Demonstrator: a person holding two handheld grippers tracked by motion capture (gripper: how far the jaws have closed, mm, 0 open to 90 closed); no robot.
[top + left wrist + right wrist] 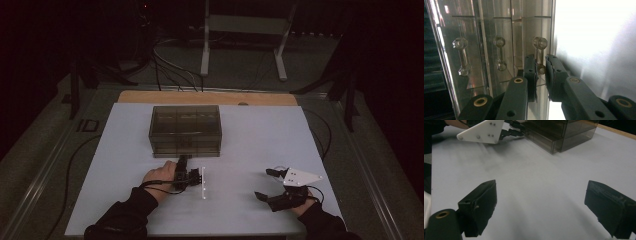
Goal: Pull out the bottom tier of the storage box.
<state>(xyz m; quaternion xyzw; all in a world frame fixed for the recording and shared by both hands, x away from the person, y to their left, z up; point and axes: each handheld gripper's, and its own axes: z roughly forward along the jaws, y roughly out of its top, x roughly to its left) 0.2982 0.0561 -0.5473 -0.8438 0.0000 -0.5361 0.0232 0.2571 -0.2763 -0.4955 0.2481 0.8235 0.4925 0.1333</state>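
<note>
A smoky clear drawer box point(185, 127) stands at the middle back of the white table point(260, 135). My left gripper point(183, 161) is at its front face, held sideways by a hand. In the left gripper view the gripper point(541, 67) is shut on the lower knob of a clear drawer handle point(539, 45), the one nearest the table surface. Two more handles show beside it. My right gripper point(265, 184) rests at the front right, open point(540, 195), with only bare table between its jaws. From the right gripper view the box point(559, 135) has its lowest drawer a little forward.
A wooden strip point(210, 97) runs along the table's far edge. Cables point(170, 70) and a white stand frame point(240, 40) lie on the floor beyond. The left gripper's white plate point(482, 131) shows far off in the right gripper view.
</note>
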